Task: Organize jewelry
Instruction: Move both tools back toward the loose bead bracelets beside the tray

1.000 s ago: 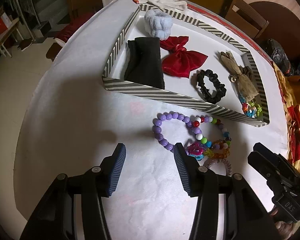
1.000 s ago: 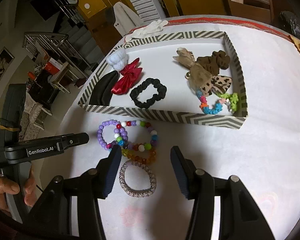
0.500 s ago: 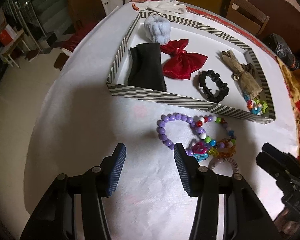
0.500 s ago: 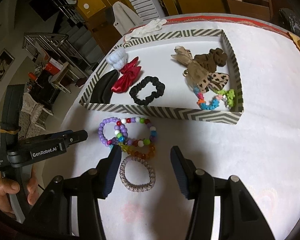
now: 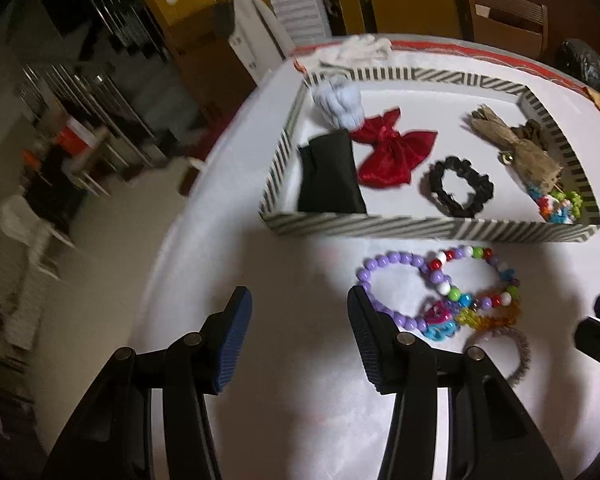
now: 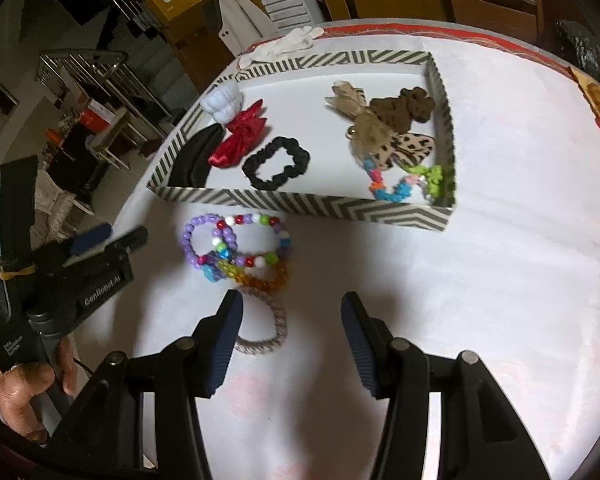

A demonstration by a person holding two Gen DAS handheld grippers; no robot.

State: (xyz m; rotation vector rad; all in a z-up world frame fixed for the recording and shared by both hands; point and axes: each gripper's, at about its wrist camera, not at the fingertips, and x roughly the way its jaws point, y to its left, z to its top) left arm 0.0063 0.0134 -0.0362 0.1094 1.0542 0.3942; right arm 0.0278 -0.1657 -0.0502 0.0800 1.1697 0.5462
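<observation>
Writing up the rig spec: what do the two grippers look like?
Both grippers, left gripper and right gripper, are black linkage frames with silver pivot bolts and ribbed dark-blue pads. The left's body reads "GenRobot.AI" in white, with a yellow band. A bare hand holds it.

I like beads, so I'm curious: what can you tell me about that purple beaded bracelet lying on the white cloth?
The purple beaded bracelet is a closed loop of round, glossy lilac beads that look like plastic. It lies flat on the white tablecloth, just outside the striped tray's near wall. Its right side overlaps a multicoloured bead bracelet, and a small pink and blue charm lies against its near edge. Neither tool touches it.
</observation>
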